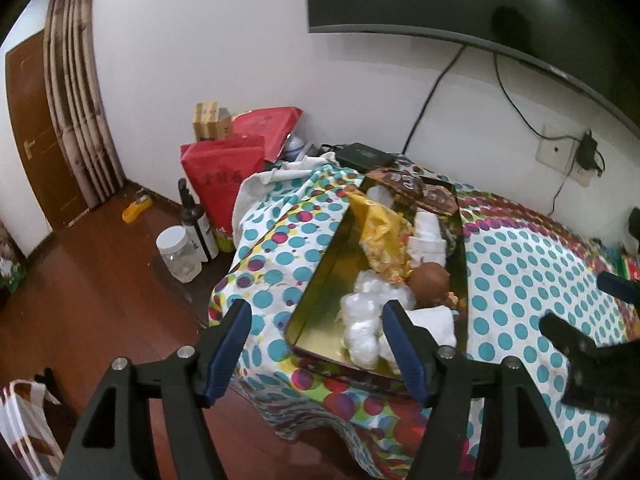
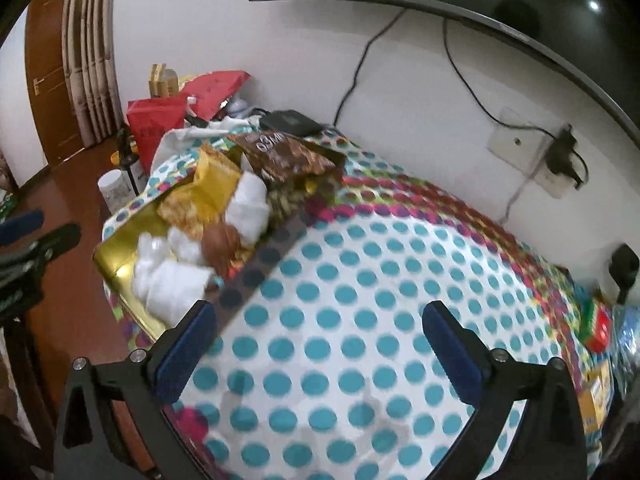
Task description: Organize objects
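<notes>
A gold-lined metal tin [image 1: 320,280] stands open on the dotted tablecloth [image 1: 520,272]. Inside lie a yellow packet [image 1: 380,232], white wrapped bundles [image 1: 368,312], a brown ball [image 1: 428,278] and a dark snack bag [image 1: 416,190]. My left gripper [image 1: 316,340] hovers open over the tin's near end, nothing between its fingers. My right gripper [image 2: 320,344] stands wide open above bare cloth [image 2: 360,280], right of the tin [image 2: 120,260], holding nothing. The right gripper also shows at the right edge of the left wrist view.
Red bags [image 1: 224,176], a dark bottle [image 1: 196,220] and a clear jar [image 1: 178,254] stand on the floor left of the table. A black box [image 1: 362,156] sits by the wall under a wall-mounted screen [image 1: 480,0]. Small colourful boxes [image 2: 598,332] lie at the table's far right.
</notes>
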`<state>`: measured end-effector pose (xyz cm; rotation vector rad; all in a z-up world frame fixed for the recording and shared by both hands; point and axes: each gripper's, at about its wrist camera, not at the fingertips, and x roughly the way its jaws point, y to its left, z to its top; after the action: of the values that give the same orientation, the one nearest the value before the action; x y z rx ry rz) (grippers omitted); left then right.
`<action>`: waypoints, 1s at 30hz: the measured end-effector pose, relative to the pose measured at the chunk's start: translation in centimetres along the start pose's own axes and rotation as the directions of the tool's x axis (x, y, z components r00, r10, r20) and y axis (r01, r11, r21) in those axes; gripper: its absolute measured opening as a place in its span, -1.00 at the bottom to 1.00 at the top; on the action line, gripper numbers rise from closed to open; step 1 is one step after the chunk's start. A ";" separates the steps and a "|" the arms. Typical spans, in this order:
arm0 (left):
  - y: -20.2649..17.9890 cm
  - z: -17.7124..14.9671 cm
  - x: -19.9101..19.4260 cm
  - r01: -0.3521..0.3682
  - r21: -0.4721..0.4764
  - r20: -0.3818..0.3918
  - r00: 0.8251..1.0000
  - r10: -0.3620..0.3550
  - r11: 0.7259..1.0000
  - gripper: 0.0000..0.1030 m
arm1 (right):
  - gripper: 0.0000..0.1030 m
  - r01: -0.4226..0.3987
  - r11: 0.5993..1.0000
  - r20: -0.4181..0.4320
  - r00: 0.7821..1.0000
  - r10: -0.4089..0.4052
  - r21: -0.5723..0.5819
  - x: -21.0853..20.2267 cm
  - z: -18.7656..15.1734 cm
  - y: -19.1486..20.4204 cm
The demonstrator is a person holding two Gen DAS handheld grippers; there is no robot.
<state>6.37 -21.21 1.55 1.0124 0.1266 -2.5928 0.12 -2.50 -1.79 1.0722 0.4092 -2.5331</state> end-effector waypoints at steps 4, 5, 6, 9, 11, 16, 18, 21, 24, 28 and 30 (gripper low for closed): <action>-2.1 0.3 0.2 -0.010 0.052 -0.015 1.000 0.011 0.999 0.36 | 1.00 -0.021 1.000 -0.019 1.000 0.021 0.009 -1.0 -1.0 -0.1; -2.5 0.4 0.2 -0.011 0.059 -0.017 1.000 0.012 0.998 0.36 | 1.00 -0.024 1.000 -0.022 0.999 0.024 0.010 -1.3 -1.1 -0.1; -2.8 0.5 0.2 -0.011 0.063 -0.020 1.000 0.012 0.998 0.36 | 1.00 -0.027 1.000 -0.031 0.999 0.027 0.009 -1.4 -1.1 0.1; -3.6 0.9 0.5 -0.008 0.065 -0.041 0.999 0.010 0.998 0.36 | 1.00 -0.035 0.999 -0.061 0.997 0.036 0.015 -1.9 -1.3 0.4; -3.9 1.0 0.8 -0.017 0.064 -0.052 0.998 0.020 0.998 0.36 | 1.00 -0.052 0.998 -0.077 0.996 0.054 0.022 -1.9 -1.3 0.6; -3.9 1.0 1.8 -0.036 0.061 -0.110 0.993 0.042 0.997 0.36 | 1.00 -0.065 0.997 -0.111 0.991 0.069 0.038 -1.2 -0.6 0.9; -3.7 1.0 2.1 -0.030 0.059 -0.121 0.992 0.037 0.998 0.37 | 1.00 -0.064 0.997 -0.114 0.991 0.068 0.037 -0.9 -0.3 0.9; -3.5 1.0 2.5 -0.018 0.048 -0.145 0.989 0.025 0.999 0.38 | 1.00 -0.064 0.997 -0.126 0.990 0.069 0.038 -0.5 -0.1 0.8; -3.4 1.0 3.0 0.011 0.023 -0.174 0.985 -0.007 1.000 0.44 | 1.00 -0.061 0.998 -0.137 0.988 0.065 0.035 -0.3 0.0 0.8; -3.1 1.1 3.2 0.020 0.002 -0.167 0.986 -0.019 1.000 0.44 | 1.00 -0.061 0.998 -0.146 0.987 0.064 0.024 -0.1 0.2 0.7; -3.1 1.2 3.1 0.007 0.007 -0.153 0.988 -0.006 1.000 0.44 | 1.00 -0.059 0.998 -0.145 0.988 0.061 0.015 0.0 0.2 0.9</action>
<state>2.36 -19.52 0.20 1.2161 0.1586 -2.5212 0.37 -3.35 -1.70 1.2589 0.3962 -2.4157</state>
